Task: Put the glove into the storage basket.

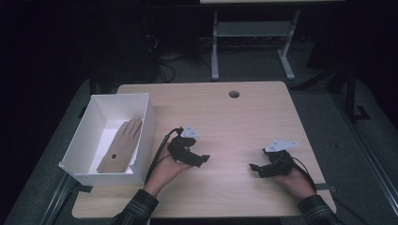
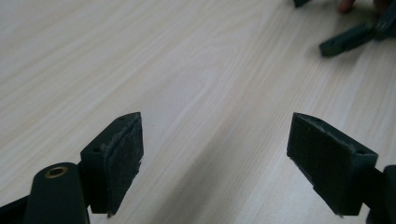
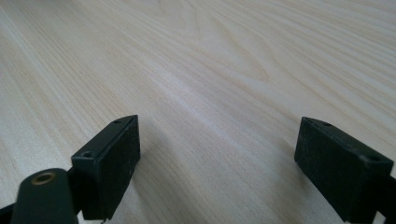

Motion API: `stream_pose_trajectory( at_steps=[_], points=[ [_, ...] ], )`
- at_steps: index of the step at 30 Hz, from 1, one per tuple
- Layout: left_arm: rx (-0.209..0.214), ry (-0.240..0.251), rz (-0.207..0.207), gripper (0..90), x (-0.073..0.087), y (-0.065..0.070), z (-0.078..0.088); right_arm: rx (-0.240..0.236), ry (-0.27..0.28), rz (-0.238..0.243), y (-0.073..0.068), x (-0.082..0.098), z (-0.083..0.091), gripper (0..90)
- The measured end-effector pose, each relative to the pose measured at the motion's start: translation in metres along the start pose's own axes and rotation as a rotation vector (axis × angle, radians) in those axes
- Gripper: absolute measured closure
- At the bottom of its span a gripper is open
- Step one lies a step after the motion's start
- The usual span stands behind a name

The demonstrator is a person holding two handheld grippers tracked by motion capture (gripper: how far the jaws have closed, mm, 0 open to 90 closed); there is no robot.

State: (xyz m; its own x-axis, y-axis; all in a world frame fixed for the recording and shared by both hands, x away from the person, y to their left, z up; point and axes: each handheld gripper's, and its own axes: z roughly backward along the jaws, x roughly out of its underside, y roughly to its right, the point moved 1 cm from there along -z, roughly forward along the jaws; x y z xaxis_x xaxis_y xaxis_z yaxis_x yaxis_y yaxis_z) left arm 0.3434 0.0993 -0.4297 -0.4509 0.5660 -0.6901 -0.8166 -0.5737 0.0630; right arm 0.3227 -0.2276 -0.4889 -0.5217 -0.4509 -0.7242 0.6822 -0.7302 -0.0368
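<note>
I see both hands resting low on the wooden table (image 1: 244, 117), well apart. My left gripper (image 1: 202, 160) and right gripper (image 1: 254, 168) point toward each other, jaws spread wide and empty. A white box (image 1: 145, 122) at the table's left edge contains a tan glove (image 1: 119, 146) lying flat.

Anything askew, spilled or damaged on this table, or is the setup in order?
Nothing stands out. The tan glove lies flat inside the white box at the table's left edge. Both grippers, left and right, rest open on bare wood. The left gripper's pad looks slightly frayed at its edge, nothing more.
</note>
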Motion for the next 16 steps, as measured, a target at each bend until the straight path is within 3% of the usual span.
stream_pose_trajectory(
  at_steps=[9,16],
  points=[
    [-0.009,-0.047,-0.026,18.1,0.018,0.001,-0.023,0.0,-0.001,0.002,0.0,0.0,0.0,13.6],
    [-0.01,-0.072,-0.014,18.1,0.025,0.0,-0.028,0.0,0.0,0.004,0.0,0.0,0.0,13.6]
  ],
)
